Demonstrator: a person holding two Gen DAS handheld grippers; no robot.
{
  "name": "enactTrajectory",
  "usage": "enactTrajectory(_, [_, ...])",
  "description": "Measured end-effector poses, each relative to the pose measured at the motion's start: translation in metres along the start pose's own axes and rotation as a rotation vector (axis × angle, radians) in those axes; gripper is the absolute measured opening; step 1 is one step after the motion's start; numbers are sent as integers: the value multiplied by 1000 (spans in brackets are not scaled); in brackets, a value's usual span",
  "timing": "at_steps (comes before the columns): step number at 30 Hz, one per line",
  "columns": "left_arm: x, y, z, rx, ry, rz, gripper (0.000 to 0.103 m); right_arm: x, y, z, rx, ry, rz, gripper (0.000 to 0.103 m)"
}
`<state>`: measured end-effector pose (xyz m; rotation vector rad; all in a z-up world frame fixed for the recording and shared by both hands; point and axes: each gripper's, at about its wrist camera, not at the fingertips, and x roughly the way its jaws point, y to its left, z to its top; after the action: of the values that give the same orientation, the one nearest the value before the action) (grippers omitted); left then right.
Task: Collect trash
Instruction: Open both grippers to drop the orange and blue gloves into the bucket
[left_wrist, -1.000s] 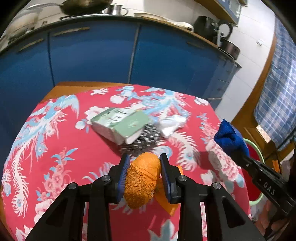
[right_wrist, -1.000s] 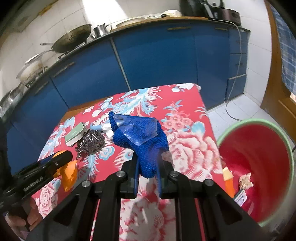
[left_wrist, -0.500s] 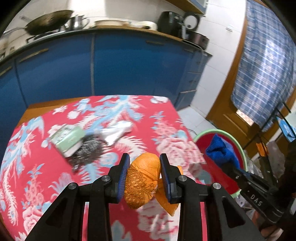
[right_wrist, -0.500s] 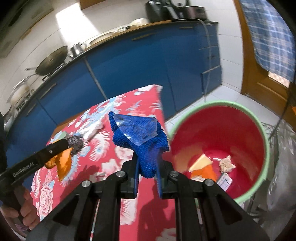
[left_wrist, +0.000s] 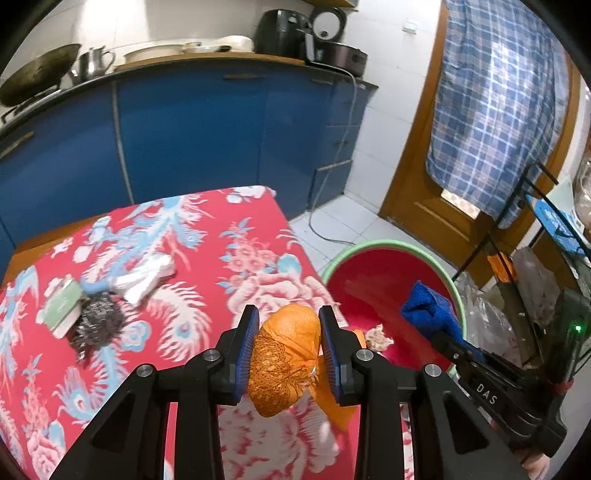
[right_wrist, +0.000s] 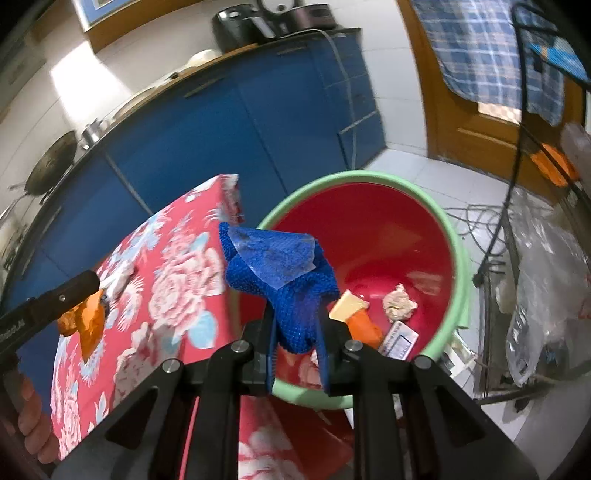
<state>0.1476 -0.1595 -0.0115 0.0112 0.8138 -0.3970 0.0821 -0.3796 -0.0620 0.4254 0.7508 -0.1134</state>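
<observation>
Both grippers carrying trash toward the red bin beside the table.

Left wrist view: the left gripper (left_wrist: 288, 341) is clamping an orange mesh bundle (left_wrist: 284, 360) above the table edge, short of the bin (left_wrist: 384, 245); other scraps are lying on the floral cloth (left_wrist: 229, 258). Right wrist view: the right gripper (right_wrist: 297, 345) is holding a blue cloth (right_wrist: 284, 273) over the bin mouth, jaws just opening, cloth between them; likely the drop.
</observation>
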Motion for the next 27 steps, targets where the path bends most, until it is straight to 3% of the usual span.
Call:
enactTrajectory(11, [27,-40,4,70,31,-31,35,5,-39,-2,94,-8,-20,36])
enactTrajectory(23, [56,-80,5,142,63,-73,36,-17,-68,-10,169,-67,-34,40])
enactTrajectory(25, [61,-87,3,155,72,-94,40,-19,-72,-11,178,-71,-37,40])
enactTrajectory(27, [63,-93,2,170,80,-100,50,-20,-75,-12,187,-73,-38,40])
